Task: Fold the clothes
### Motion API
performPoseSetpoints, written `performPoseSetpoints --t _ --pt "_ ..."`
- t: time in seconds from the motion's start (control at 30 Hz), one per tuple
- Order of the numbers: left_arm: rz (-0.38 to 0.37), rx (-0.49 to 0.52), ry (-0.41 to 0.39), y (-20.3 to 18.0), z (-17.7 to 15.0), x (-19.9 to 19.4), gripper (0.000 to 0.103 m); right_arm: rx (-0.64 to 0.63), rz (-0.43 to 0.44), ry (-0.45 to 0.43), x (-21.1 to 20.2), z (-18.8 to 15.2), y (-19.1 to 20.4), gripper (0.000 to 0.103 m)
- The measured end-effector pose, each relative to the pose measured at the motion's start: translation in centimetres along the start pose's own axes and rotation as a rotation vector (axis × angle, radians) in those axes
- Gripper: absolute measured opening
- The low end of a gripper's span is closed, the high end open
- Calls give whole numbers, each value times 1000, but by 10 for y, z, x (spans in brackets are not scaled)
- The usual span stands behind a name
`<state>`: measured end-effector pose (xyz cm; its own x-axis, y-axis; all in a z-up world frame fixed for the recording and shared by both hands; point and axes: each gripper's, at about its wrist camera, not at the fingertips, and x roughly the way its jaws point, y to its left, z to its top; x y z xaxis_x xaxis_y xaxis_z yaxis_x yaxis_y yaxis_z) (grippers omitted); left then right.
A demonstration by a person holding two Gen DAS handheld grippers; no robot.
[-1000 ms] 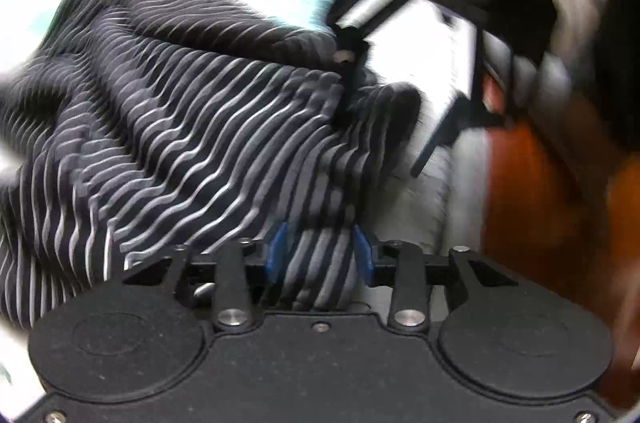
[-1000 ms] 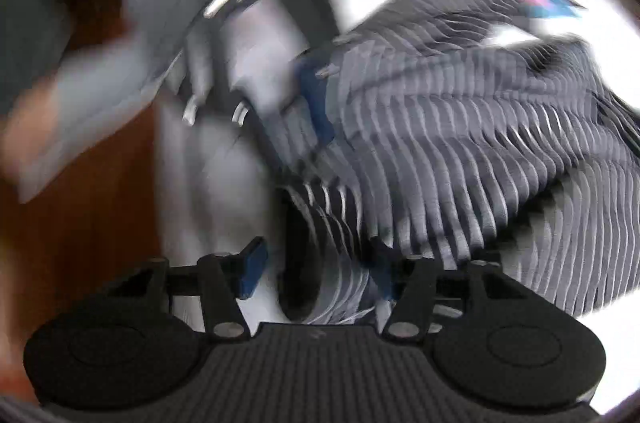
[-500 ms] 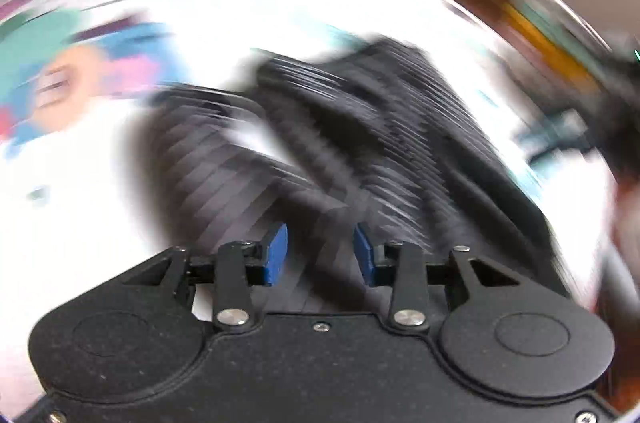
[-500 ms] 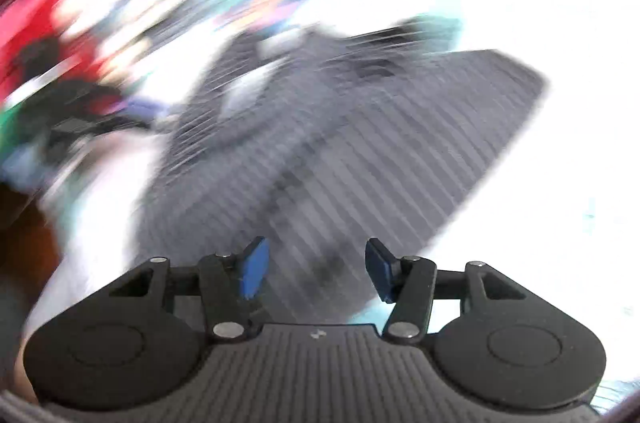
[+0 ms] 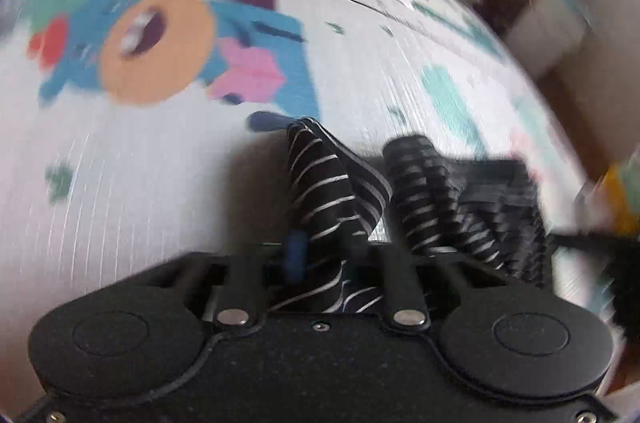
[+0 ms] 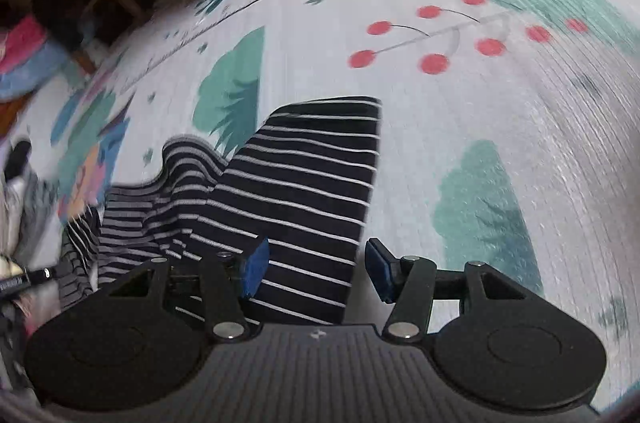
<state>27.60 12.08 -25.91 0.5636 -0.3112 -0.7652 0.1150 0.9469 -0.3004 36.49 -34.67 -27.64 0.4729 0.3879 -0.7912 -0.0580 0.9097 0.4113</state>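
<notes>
1. We are now looking at the play mat (image 6: 460, 127) filling both views, where a second ago dark floor and furniture took up one side of each; both tools have swung out over the mat, and the pictures are sharpening after the heavy blur of half a second ago.
2. We are seeing the striped garment (image 6: 304, 175) lying spread on the mat in the right wrist view, one panel flat with a straight far edge, the rest rumpled in ridges toward the left. A second ago it was hanging bunched between the two tools, so we are judging that it is being laid out, which a fold needs.
3. We are holding the left gripper (image 5: 326, 251) closed on a fold of the striped cloth, which is standing up in a peak between its fingers, as it was a second ago. That corner is not lying flat.
4. We are holding the right gripper (image 6: 316, 269) with its jaws wide apart and nothing between the pads, the garment's near edge lying under them; a second ago cloth was bunched there, so that side looks let go.
</notes>
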Motion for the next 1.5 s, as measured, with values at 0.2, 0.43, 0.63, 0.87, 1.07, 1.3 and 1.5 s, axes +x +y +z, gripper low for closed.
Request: performPoseSetpoints --t 0.2,0.43,0.63,0.87,1.07,1.3,1.5 --pt "171 425 -80 -79 -21 -11 4 -122 -21 -3 1 -17 21 16" --pt "456 229 -155 -31 -40 -74 4 -96 -106 -133 -50 -46 22 12" --pt "467 311 -75 -16 -38 -56 29 -49 -278 -134 -80 -53 -19 36" --pt "486 -57 -169 61 -33 -97 29 -29 -328 -174 -102 -56 -41 53" --pt "351 -223 -138 90 -35 -83 38 108 -188 -149 -87 -56 -54 54" --pt "330 -201 -69 83 -29 -45 5 151 -188 -165 -76 -43 -64 54" --pt "367 -228 -105 93 -37 -63 3 160 -155 -142 -62 -40 -69 25"
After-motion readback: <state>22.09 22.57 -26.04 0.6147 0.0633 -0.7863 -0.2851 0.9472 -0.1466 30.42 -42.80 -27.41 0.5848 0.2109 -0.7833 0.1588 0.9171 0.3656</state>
